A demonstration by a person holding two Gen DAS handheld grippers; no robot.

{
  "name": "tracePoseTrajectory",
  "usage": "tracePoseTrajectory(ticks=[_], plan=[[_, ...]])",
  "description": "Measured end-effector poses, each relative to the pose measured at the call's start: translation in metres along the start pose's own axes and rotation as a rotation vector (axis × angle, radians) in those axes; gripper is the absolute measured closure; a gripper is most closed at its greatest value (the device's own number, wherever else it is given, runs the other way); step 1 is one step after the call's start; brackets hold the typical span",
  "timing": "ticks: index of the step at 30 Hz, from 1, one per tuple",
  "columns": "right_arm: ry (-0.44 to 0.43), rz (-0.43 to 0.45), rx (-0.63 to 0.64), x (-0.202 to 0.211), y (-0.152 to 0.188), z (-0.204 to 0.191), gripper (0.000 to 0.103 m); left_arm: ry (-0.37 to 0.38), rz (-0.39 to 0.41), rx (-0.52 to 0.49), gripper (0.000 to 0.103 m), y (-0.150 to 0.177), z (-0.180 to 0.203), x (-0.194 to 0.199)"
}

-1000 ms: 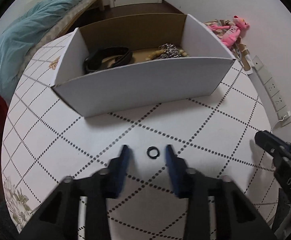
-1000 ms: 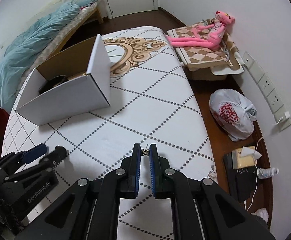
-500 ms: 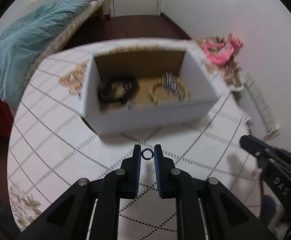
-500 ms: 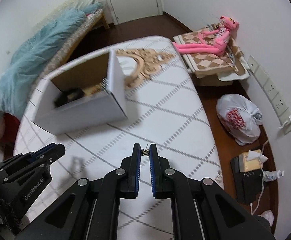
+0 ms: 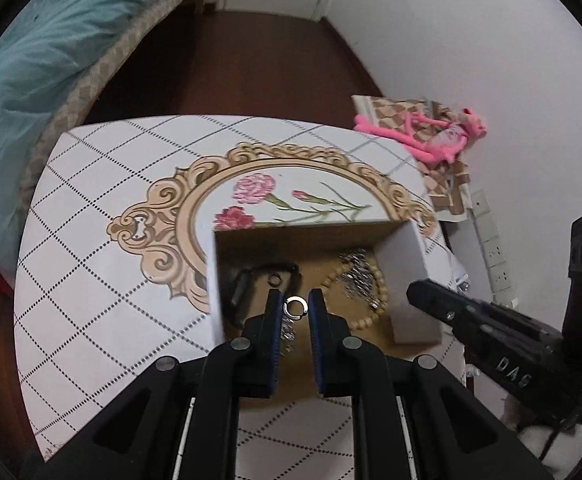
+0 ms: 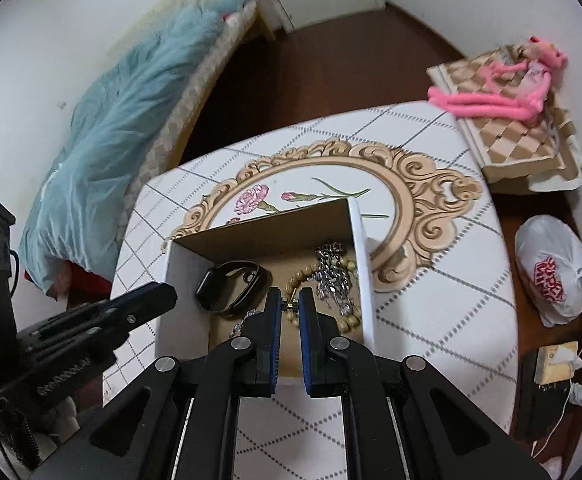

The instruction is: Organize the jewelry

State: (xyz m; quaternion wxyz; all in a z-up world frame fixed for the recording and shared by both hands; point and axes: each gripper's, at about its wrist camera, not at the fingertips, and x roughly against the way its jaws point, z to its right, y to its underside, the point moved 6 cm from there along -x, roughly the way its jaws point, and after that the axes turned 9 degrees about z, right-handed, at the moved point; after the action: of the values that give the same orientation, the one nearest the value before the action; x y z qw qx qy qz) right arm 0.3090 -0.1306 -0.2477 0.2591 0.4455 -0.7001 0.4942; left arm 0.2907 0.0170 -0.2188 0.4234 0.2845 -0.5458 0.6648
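"DAS" on the right claw, red lettering on the white plastic bag unreadable

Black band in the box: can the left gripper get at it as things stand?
Probably not yet. The left gripper is shut on a small ring, so its jaws are taken. The way itself looks free: the box is open-topped and the black band lies uncovered.

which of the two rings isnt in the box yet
The silver ring pinched between the left gripper's fingers above the box. The other ring lies on the box floor by the black band.
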Motion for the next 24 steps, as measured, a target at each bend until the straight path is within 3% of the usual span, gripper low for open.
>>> tracePoseTrajectory(ticks=[5, 7, 8, 9, 10, 18, 21, 24], plan=[[-0.009, -0.08, -0.006, -0.02, -0.007, -0.001, 0.093, -0.059, -0.053, 0.039, 0.089, -0.013, -0.014, -0.01], [-0.008, -0.088, -0.006, -0.02, -0.01, 0.0, 0.093, -0.074, -0.043, 0.042, 0.072, -0.017, -0.018, -0.006], [-0.009, -0.092, -0.005, -0.02, -0.011, 0.0, 0.086, -0.085, -0.031, 0.044, 0.064, -0.019, -0.02, -0.003], [-0.005, -0.091, -0.003, -0.018, -0.012, 0.0, 0.078, -0.093, -0.022, 0.046, 0.045, -0.021, -0.022, -0.001], [0.008, -0.088, 0.005, -0.016, -0.013, 0.0, 0.075, -0.098, -0.01, 0.049, 0.036, -0.023, -0.024, 0.002], [0.081, -0.089, 0.036, 0.007, -0.006, 0.007, 0.04, -0.177, 0.029, 0.056, 0.033, -0.014, -0.036, 0.023], [0.162, -0.085, 0.079, 0.014, 0.003, 0.011, 0.02, -0.214, 0.038, 0.04, 0.005, -0.003, -0.037, 0.028], [0.249, -0.08, 0.124, 0.02, 0.013, 0.015, 0.008, -0.264, 0.053, 0.016, 0.003, 0.011, -0.036, 0.034]])
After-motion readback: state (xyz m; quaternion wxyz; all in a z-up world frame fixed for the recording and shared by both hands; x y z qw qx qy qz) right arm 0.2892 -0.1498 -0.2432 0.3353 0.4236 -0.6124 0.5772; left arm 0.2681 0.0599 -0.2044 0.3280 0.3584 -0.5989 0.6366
